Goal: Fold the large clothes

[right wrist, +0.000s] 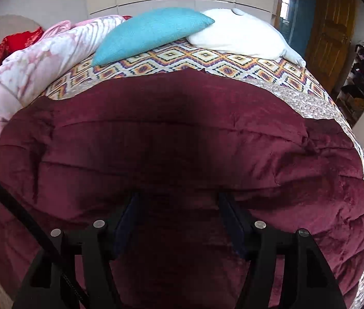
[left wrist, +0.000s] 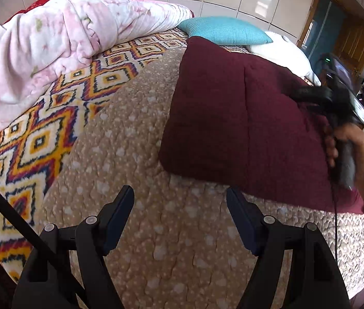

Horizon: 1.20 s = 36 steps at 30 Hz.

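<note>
A folded maroon blanket (right wrist: 182, 139) lies on the bed's tan quilt (left wrist: 171, 231), near edge toward the camera, w/ a teal cushion (right wrist: 153, 32) and white pillow (right wrist: 236, 36) at the far end. Left tool (left wrist: 180, 219) hangs over bare quilt left of the blanket, jaws apart, nothing btwn them; right tool (right wrist: 178, 221) sits above the blanket's near half, jaws likewise spread and empty. Risks: a pinch taking only the top layer would peel the fold open; a bite too deep could snag the quilt underneath and drag it along. The pink comforter (left wrist: 40, 56) heaped at far left crowds any wide swing.
</note>
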### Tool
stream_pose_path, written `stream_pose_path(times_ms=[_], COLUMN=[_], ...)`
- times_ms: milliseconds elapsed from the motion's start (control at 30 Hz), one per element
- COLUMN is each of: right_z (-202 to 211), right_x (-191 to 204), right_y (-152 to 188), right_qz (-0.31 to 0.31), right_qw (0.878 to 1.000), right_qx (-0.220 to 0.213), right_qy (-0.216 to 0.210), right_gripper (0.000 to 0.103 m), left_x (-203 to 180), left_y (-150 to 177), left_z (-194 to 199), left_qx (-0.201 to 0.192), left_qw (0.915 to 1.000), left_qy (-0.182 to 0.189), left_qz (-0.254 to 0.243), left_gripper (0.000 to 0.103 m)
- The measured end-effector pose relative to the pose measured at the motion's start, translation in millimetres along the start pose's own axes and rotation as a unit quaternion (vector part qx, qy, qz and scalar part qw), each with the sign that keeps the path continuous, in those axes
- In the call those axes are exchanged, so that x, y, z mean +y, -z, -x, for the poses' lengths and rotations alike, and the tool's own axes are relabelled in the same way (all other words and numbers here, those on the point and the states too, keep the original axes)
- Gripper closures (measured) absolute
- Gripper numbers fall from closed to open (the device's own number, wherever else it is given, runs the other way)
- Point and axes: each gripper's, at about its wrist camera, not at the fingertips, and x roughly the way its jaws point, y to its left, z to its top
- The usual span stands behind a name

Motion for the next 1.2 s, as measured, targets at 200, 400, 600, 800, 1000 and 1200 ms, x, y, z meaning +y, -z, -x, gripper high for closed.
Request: stream_pose_path(times_ms=[200, 400, 600, 800, 1000, 1200], right_z=[-37, -61, -70, -9, 43, -13], right_x=[-2, -7, -13, -9, 15, 29], right_y=[-26, -47, -60, -47, 1, -7], right_qz=[-0.012, -0.011, -0.012, -0.008, 0.034, 0.039], right_qw=[0.998, 0.997, 0.997, 0.997, 0.998, 0.998], right_qx=[-0.021, -0.023, -0.008, -0.04, -0.057, -0.035], right_qy=[0.053, 0.074, 0.074, 0.06, 0.0, 0.029], right_gripper=[0.028, 0.027, 0.025, 0.025, 0.025, 0.007], left_x=[-3, -1, 0, -7, -14, -15], left_y=[11, 15, 21, 27, 31, 30], left_z=[0, -2, 2, 13, 19, 9], left_qx=[-0.012, -0.014, -0.01, -0.013, -0.011, 0.002], left_qw=[0.9999, 0.9999, 0.9999, 0.9999, 0.9999, 0.9999], left_qy=[0.003, -0.001, -0.009, -0.005, 0.009, 0.004], left_qz=[0.002, 0.001, 0.006, 0.001, -0.002, -0.01], left_gripper=[0.03, 0.03, 0.03, 0.03, 0.03, 0.03])
